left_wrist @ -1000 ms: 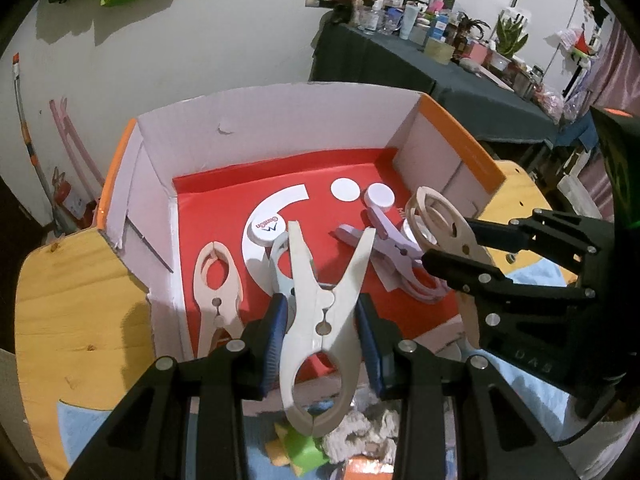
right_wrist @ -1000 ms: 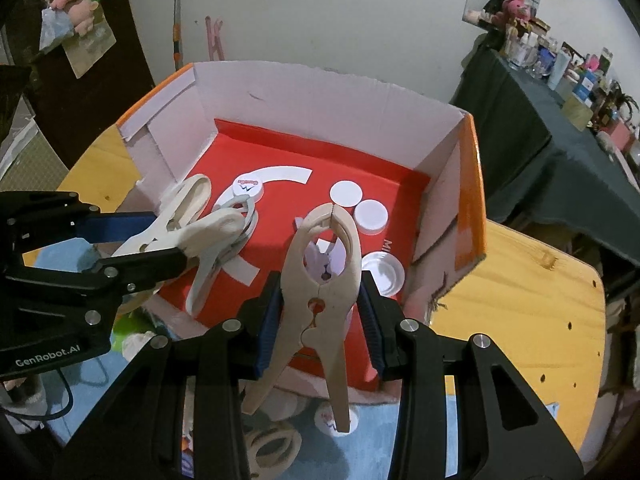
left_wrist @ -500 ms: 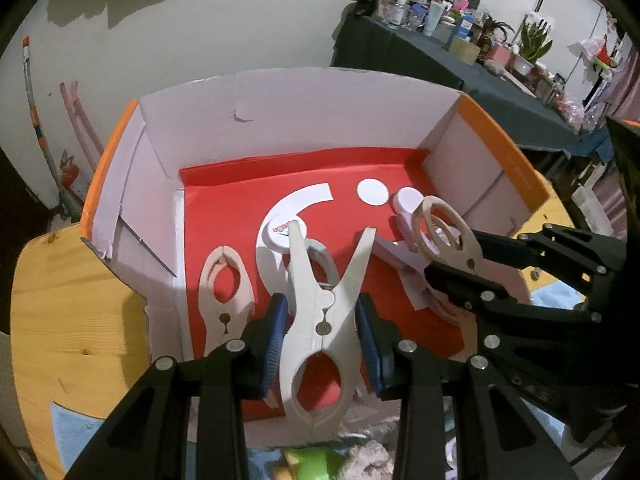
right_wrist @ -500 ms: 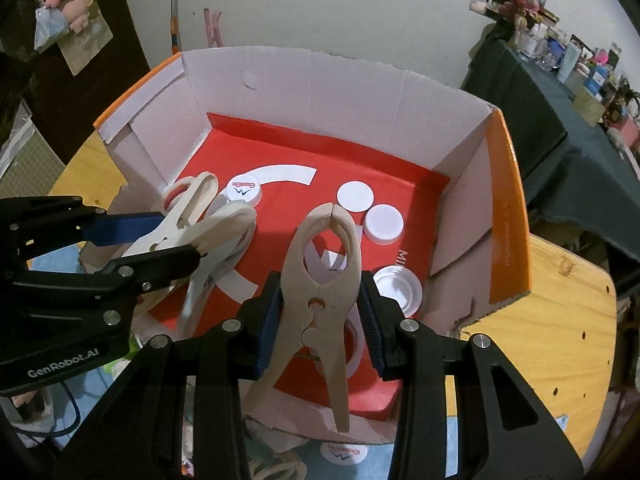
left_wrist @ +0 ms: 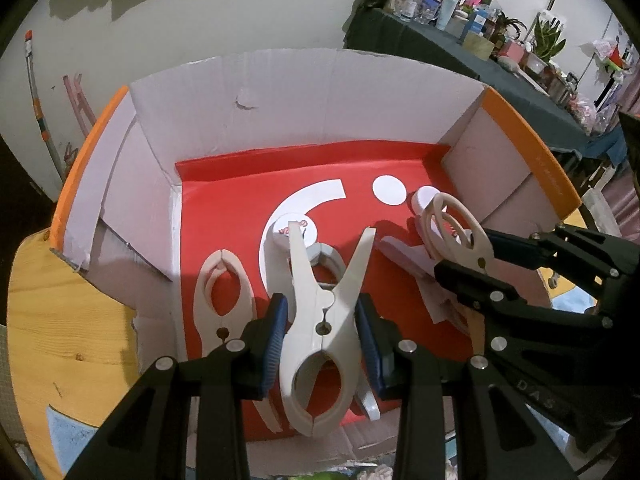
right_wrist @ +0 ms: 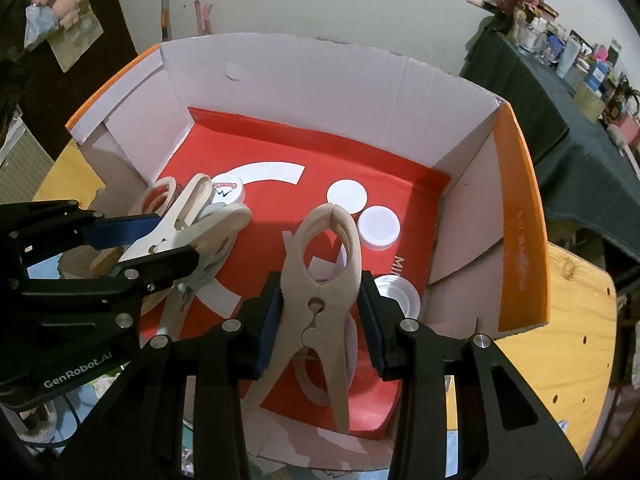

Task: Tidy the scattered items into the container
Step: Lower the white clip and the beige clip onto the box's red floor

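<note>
The cardboard box (left_wrist: 304, 92) with a red floor and orange rims fills both views (right_wrist: 320, 80). My left gripper (left_wrist: 322, 320) is shut on a white clothes clip (left_wrist: 320, 312) and holds it over the box's near left part. My right gripper (right_wrist: 318, 312) is shut on a beige clothes clip (right_wrist: 320, 280) and holds it over the near right part. Each gripper shows in the other's view, the right gripper (left_wrist: 464, 256) and the left gripper (right_wrist: 156, 244). A beige clip (left_wrist: 222, 292), a lilac clip (left_wrist: 404, 256) and white lids (right_wrist: 378, 226) lie on the box floor.
The box stands on a yellow wooden table (right_wrist: 560, 360). A blue cloth (left_wrist: 68, 428) with small items lies below the box's near edge. A dark-covered table (left_wrist: 500, 68) with bottles and plants stands at the back right against a white wall.
Both grippers, each with its clip, have moved forward over the box. The box now fills more of each view and the cloth clutter has dropped out of sight.
</note>
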A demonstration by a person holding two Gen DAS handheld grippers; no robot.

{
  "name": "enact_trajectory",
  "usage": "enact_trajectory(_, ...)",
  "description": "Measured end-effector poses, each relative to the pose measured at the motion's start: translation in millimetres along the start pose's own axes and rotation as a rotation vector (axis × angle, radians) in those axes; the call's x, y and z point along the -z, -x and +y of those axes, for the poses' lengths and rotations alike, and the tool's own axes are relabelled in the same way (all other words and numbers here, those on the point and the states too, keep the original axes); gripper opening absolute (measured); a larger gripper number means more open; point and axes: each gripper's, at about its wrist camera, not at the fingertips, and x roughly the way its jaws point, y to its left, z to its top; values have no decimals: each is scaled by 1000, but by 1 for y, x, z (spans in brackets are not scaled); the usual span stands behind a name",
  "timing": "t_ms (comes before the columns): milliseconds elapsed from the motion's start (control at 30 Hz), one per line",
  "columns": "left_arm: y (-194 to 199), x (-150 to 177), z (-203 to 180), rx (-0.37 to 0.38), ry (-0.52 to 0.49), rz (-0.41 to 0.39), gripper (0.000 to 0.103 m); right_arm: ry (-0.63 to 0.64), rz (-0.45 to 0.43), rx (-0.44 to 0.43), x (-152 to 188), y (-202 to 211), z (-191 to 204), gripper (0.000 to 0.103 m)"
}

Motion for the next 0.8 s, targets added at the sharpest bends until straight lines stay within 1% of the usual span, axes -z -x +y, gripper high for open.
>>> enact_trajectory(367, -6, -2, 0, -12, -2, 0, 38, 1, 21, 23, -1, -11, -3, 35)
enact_trajectory(800, -7, -3, -1, -26, -11, -8, 38, 5, 28, 23, -1, -16, -4, 35)
